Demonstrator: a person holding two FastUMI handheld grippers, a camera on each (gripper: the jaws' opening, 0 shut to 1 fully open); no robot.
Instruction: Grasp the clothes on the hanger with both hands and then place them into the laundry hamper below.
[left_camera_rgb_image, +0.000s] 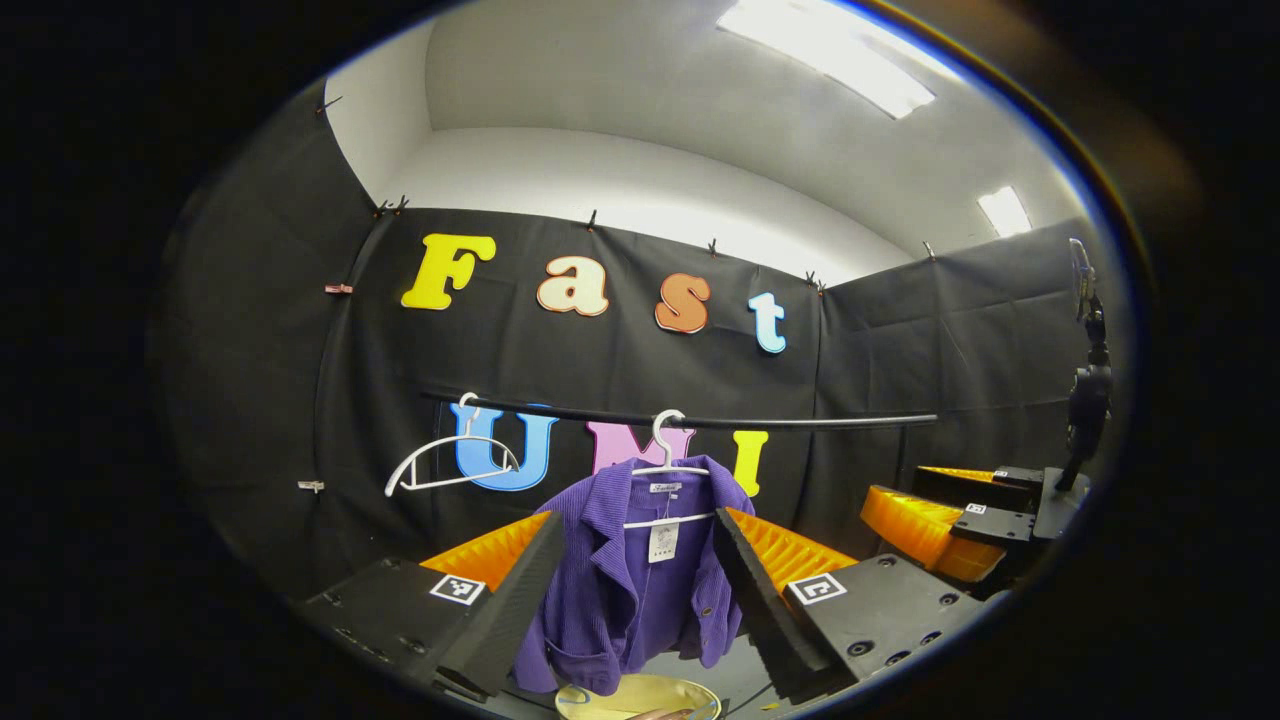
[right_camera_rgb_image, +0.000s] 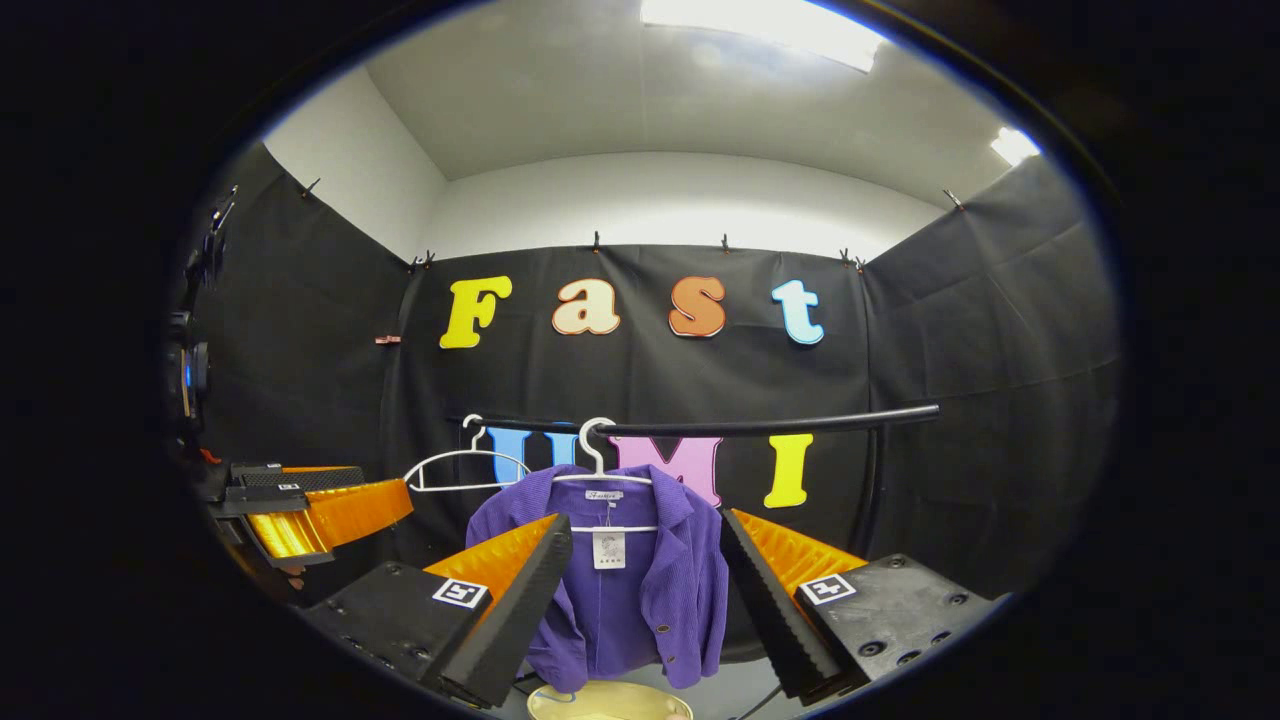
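A purple jacket (left_camera_rgb_image: 640, 590) (right_camera_rgb_image: 625, 600) hangs on a white hanger (left_camera_rgb_image: 666, 465) (right_camera_rgb_image: 598, 470) from the black rail (left_camera_rgb_image: 700, 420) (right_camera_rgb_image: 720, 428). Beneath it shows the pale yellow rim of the laundry hamper (left_camera_rgb_image: 640, 698) (right_camera_rgb_image: 605, 702). My left gripper (left_camera_rgb_image: 640, 570) is open, its fingers framing the jacket from a distance. My right gripper (right_camera_rgb_image: 645, 570) is open too, also short of the jacket. In the left gripper view the right gripper (left_camera_rgb_image: 950, 525) appears at the far right; in the right gripper view the left gripper (right_camera_rgb_image: 300, 510) appears at the far left.
A second white hanger (left_camera_rgb_image: 450, 465) (right_camera_rgb_image: 460, 465) hangs bare on the rail, left of the jacket. Black cloth walls close the booth on three sides. A dark stand with a camera (left_camera_rgb_image: 1085, 390) rises at the right edge of the left gripper view.
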